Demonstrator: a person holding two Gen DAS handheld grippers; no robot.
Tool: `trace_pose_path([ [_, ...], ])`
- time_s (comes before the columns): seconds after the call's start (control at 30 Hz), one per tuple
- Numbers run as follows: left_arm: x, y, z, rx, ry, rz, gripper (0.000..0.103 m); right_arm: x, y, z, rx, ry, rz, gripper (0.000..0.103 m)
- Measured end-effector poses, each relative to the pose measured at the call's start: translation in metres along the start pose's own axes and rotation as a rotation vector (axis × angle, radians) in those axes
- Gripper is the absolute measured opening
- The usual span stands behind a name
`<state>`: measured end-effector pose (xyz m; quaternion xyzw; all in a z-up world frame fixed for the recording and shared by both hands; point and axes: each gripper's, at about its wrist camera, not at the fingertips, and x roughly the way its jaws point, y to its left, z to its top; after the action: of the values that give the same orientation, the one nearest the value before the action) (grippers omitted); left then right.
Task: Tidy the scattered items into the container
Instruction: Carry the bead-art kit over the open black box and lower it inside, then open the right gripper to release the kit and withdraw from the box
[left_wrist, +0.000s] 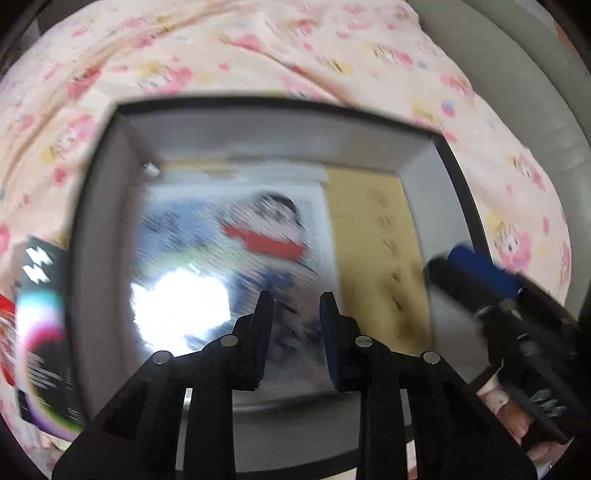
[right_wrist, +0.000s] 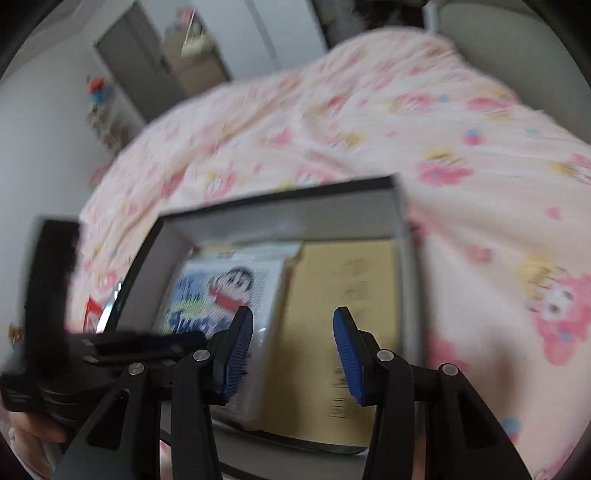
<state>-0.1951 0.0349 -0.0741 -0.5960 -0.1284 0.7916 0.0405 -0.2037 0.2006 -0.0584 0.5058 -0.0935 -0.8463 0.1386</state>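
Both views motion-blurred. A black printed packet (left_wrist: 44, 332) is lying on the pink floral bedsheet (left_wrist: 258, 55), just outside the left wall of the grey box (left_wrist: 103, 229). Left gripper (left_wrist: 295, 306) is hovering over the box, fingers slightly apart, nothing between them. Inside, a glossy cartoon-print packet (left_wrist: 258, 236) is lying left of a yellow envelope (left_wrist: 373, 236), edges touching. Right gripper (right_wrist: 293, 325) is pointing down over the envelope, fingers apart, gripping nothing.
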Motion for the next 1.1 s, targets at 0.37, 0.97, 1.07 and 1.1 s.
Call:
trace_pose_path([
  [0.37,0.048,0.048,0.087,-0.07,-0.024,0.094,0.026,0.082,0.015,0.034,0.051,0.142,0.068,0.042],
  [0.97,0.036,0.052,0.073,-0.085,0.021,0.096,0.026,0.112,0.027,0.018,0.008,0.365,0.154,0.06],
  [1.07,0.017,0.051,0.063,-0.073,-0.033,0.051,0.026,0.102,0.022,0.016,0.048,0.332,0.148,0.06],
  [1.1,0.015,0.049,0.06,-0.055,-0.049,0.056,0.026,0.097,0.021,0.016,0.055,0.316,0.142,0.06],
])
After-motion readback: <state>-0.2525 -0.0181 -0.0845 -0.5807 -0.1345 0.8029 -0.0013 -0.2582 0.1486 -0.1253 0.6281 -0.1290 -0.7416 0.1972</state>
